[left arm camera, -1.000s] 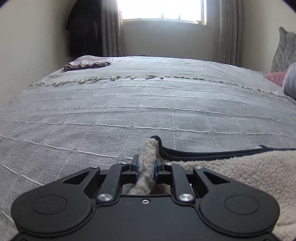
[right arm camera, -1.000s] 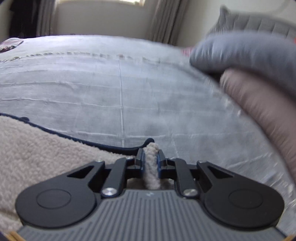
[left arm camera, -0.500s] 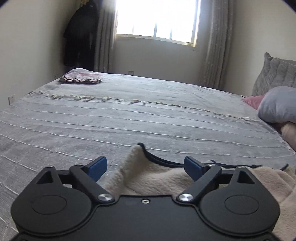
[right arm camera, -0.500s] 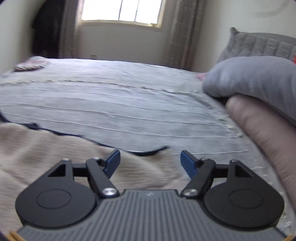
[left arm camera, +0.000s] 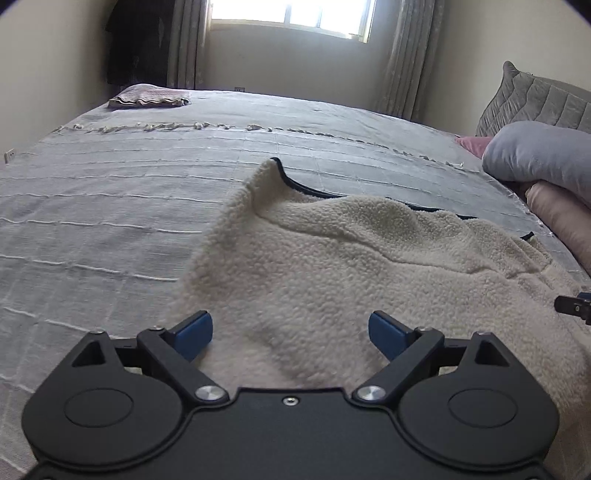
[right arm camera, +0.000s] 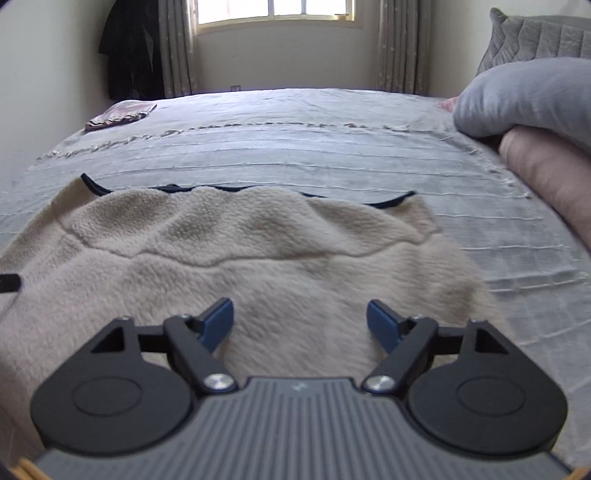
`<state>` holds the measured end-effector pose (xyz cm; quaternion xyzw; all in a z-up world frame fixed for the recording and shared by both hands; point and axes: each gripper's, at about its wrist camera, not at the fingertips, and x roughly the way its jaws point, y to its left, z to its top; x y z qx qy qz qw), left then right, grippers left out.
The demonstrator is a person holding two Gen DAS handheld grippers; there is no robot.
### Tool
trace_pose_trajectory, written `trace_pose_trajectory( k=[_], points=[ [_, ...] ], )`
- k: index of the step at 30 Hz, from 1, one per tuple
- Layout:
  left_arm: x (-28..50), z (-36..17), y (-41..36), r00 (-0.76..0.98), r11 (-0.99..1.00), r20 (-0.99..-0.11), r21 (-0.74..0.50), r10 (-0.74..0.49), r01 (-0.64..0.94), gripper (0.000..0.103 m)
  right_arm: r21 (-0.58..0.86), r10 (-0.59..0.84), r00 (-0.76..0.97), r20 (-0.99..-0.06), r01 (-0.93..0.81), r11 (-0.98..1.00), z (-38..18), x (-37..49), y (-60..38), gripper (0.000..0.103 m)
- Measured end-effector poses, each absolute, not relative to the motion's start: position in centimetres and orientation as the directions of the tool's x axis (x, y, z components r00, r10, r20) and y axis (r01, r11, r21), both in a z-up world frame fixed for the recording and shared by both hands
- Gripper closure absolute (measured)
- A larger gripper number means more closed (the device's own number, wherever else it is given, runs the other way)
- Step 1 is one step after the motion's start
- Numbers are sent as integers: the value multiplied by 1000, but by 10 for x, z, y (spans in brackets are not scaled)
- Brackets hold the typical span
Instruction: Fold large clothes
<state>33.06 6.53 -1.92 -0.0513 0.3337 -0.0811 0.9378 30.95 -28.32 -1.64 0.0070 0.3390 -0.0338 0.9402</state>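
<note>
The left gripper (left arm camera: 290, 330) stands with its blue pads (left arm camera: 194, 329) spread wide and gripping nothing; the cream fleece garment (left arm camera: 332, 266) lies beneath and ahead of it, its pile showing between the pads without either pad pressing on it. The right gripper (right arm camera: 299, 323) is released too, its jaws opening at this moment, and the same fleece fills the gap between its blue pads (right arm camera: 218, 322) without being pinched. The garment lies spread on the grey bedspread (left arm camera: 110, 192), reaching forward from both grippers to a dark navy trimmed edge (right arm camera: 388, 204) at its far side; a raised seam runs across it ahead of the pads. Seen from the left gripper, one corner of the fleece peaks up ahead and slightly to the left, with the dark trim curling off it. At the right edge of the left wrist view a black tip of the other gripper shows over the fleece. Ahead and to the right of both grippers sit a grey-blue pillow (right arm camera: 524, 99) on a pale pink one (right arm camera: 546, 173), with a quilted grey cushion (left arm camera: 535, 99) behind. Far ahead and to the left, a small folded pinkish cloth (left arm camera: 149, 96) rests near the bed's far corner, below dark clothing (right arm camera: 131, 48) hanging by the curtained window (right arm camera: 275, 11).
</note>
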Motion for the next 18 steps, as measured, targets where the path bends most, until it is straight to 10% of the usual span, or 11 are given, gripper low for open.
trace_pose_trajectory(
  k=[18],
  points=[
    [272,-45,156,625,812,-662,-579,-413,-77,5,63,-174,683,-710,307,949,-24,217,-375,5]
  ],
)
